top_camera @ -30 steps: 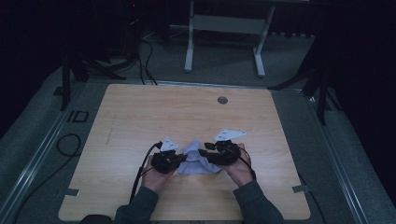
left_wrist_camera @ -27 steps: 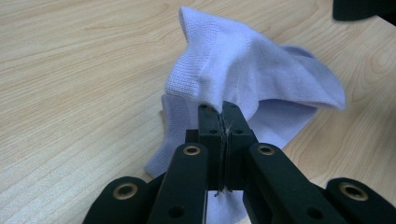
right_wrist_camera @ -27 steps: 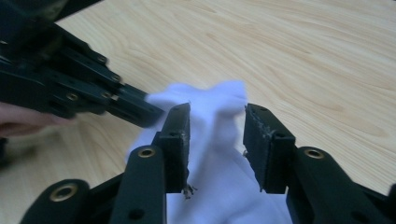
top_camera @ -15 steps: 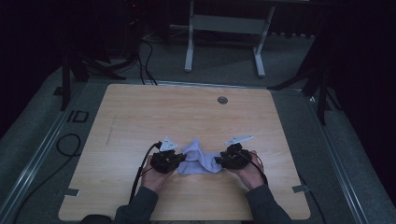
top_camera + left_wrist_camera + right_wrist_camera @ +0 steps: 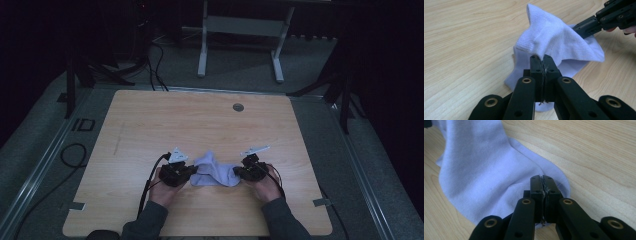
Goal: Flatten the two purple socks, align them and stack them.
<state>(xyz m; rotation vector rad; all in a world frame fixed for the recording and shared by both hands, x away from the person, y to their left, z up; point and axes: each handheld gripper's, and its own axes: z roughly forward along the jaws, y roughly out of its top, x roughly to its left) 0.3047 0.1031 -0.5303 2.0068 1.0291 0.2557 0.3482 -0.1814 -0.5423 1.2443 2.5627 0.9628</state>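
A pale lilac sock (image 5: 215, 170) lies bunched on the wooden table (image 5: 200, 120) between my two grippers. My left gripper (image 5: 189, 172) is shut on a raised fold at the sock's left end (image 5: 556, 37), and cloth is pinched between its jaws (image 5: 542, 57). My right gripper (image 5: 239, 172) has just been closing its jaws and is now shut on the edge of the sock's other end (image 5: 479, 170), low to the table (image 5: 541, 177). In the left gripper view, the right gripper (image 5: 596, 23) reaches in at the top right, against the sock.
A round grommet hole (image 5: 238, 107) sits near the table's far edge. Tape strips mark the near corners (image 5: 322, 202) (image 5: 75, 205). A cable loop (image 5: 72, 152) lies on the floor at the left. A metal stand (image 5: 240, 30) is behind the table.
My right gripper has dropped to the table, shifted right and shut on the sock's right end. The sock now lies lower and wider. The left gripper has stayed put.
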